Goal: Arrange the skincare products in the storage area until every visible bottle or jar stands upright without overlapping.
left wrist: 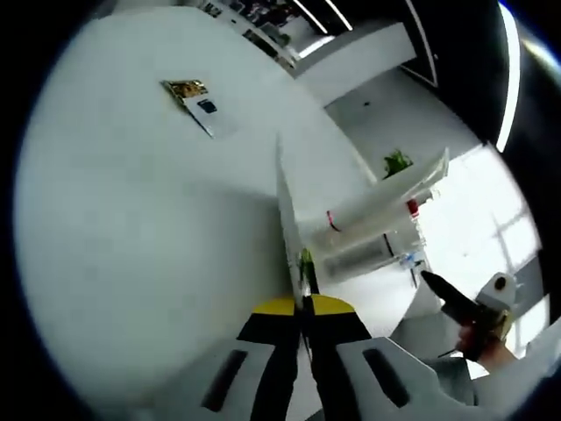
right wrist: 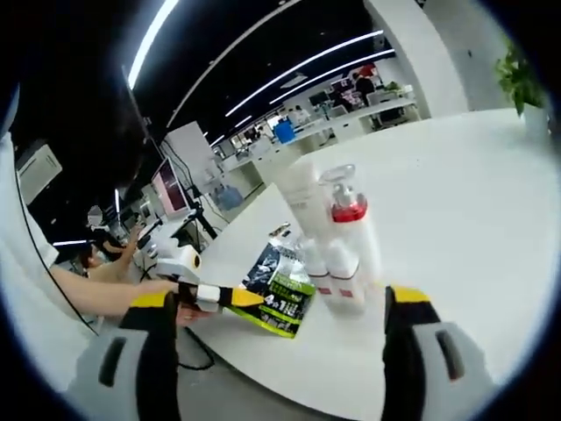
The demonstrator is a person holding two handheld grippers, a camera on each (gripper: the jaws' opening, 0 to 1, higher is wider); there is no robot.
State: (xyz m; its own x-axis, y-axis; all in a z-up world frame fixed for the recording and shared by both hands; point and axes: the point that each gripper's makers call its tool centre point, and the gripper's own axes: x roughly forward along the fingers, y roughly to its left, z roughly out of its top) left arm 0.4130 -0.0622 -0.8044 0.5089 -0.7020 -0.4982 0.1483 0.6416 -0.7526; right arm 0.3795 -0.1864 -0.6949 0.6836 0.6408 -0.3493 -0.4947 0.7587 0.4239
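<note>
1. Left gripper (left wrist: 303,309) has its yellow-tipped jaws pressed together on the edge of a thin green-printed sachet (left wrist: 306,267). In the right gripper view the same gripper (right wrist: 250,298) comes in from the left, pinching that sachet (right wrist: 282,294) at its corner above the white table (right wrist: 456,202).
2. Just right of the sachet, a cluster of skincare bottles (right wrist: 337,254) stands upright and close together: a tall white tube (right wrist: 302,197), a clear pump bottle with a red collar (right wrist: 349,210) and two small white bottles in front.
3. Right gripper (right wrist: 280,320) is wide open and holds nothing.
4. Judged step: the sachet is being placed beside the bottles; next it needs setting down clear of them, without overlap.
5. A small card (left wrist: 197,103) lying well apart on the table appears from the left gripper's camera, where the bottles are tilted and blurred.
</note>
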